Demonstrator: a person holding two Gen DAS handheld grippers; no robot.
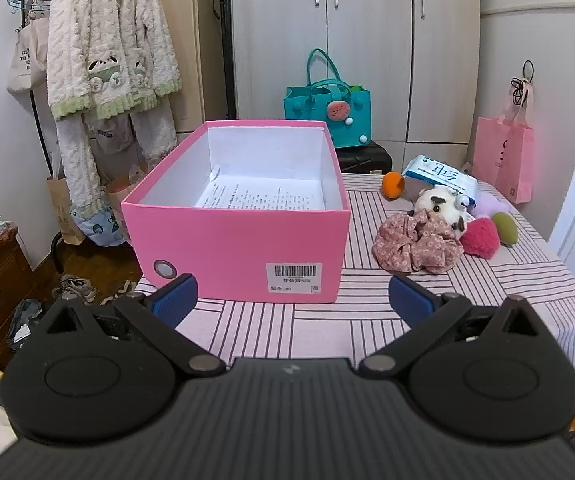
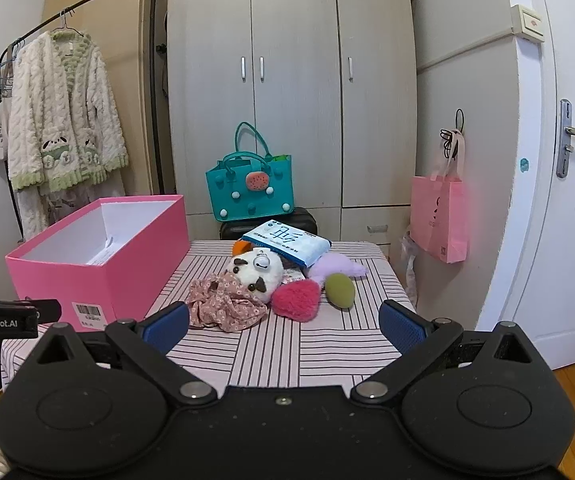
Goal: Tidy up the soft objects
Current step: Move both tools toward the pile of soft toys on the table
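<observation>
The pink box [image 1: 235, 216] stands leftmost, straight ahead of the left gripper [image 1: 291, 300], whose jaws are apart and empty. The soft pile, floral scrunchie [image 2: 225, 300] foremost, lies ahead of the right gripper [image 2: 283, 326], likewise spread, probably nearer it.

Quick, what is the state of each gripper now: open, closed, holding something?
Left gripper: open, holding nothing, before the pink cardboard box.
Right gripper: open, holding nothing, before the floral fabric scrunchie.
</observation>
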